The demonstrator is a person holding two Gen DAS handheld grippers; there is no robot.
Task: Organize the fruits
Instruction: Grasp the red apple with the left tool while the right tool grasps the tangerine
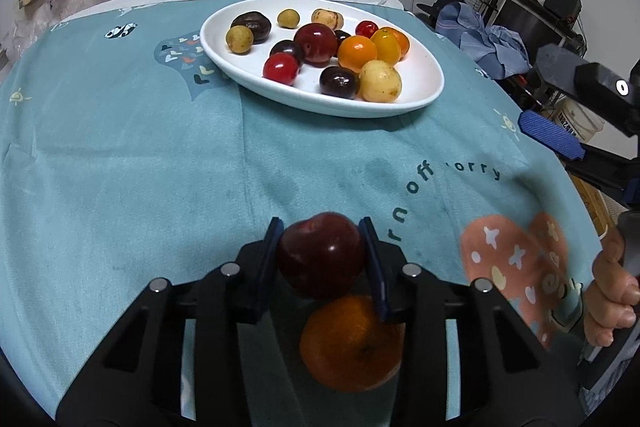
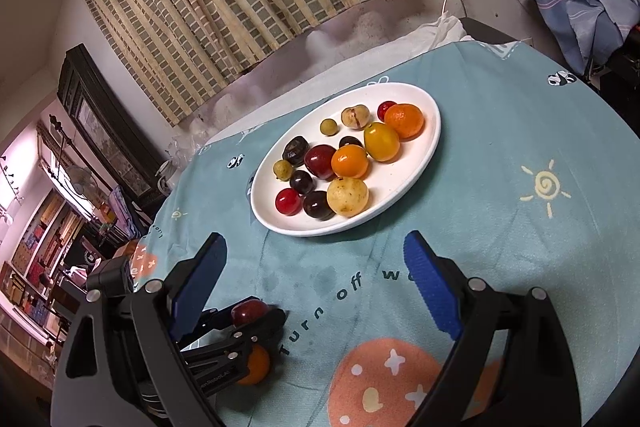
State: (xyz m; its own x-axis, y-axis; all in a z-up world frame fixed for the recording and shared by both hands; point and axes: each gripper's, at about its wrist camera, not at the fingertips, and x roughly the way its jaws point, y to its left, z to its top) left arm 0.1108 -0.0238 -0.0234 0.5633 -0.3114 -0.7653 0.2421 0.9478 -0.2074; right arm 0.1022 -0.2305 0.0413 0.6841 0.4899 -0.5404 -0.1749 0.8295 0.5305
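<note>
Plum first: your left gripper point(image 1: 322, 255) has its blue pads pressed against both sides of a dark red, glossy round plum point(image 1: 322, 255), low over the teal printed tablecloth point(image 1: 140, 167), on the near side of the white oval ceramic plate point(image 1: 416, 103). A round orange tangerine point(image 1: 352, 343) lies on the cloth just nearer you than the plum. The plate carries assorted small fruits. Your right gripper point(image 2: 316, 285) hangs near the plate's front rim, jaws spread wide, nothing between them.

A table is covered by a blue cloth point(image 1: 140, 155). A white plate point(image 1: 420, 99) and an orange point(image 1: 352, 343) are laid on it.
</note>
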